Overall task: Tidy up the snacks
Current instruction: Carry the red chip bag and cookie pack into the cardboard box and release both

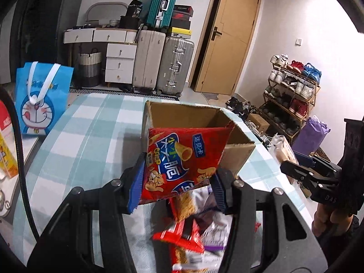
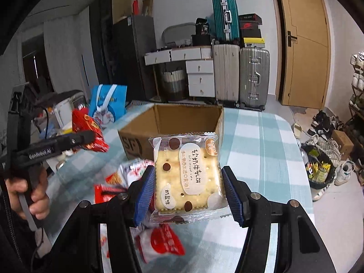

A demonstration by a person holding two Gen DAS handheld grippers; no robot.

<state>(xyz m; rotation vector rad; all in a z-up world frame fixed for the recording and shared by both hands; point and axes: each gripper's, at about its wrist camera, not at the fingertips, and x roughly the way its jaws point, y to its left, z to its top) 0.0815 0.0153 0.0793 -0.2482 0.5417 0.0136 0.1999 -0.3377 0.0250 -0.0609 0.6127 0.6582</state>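
Carrying snacks to the cardboard box [image 2: 173, 122] at 12 o'clock | left gripper [image 1: 176, 182] clamped the red chip bag [image 1: 182, 159] | right gripper [image 2: 187, 188] clamped the cracker packet [image 2: 186, 177] | advice: clear the near rim, release one by one; box looked empty, perhaps.

Open brown corrugated-cardboard box [image 2: 173, 122]: matt, rough-cut edges. In front of box: glossy red crinkly foil snack bag [image 1: 182, 161], ribbed blue pads [image 1: 136, 186] w/ matt black plastic arms. Clear glossy plastic cracker packet [image 2: 186, 177] also in front. Under box: matt teal-white checked cloth [image 2: 261, 141].
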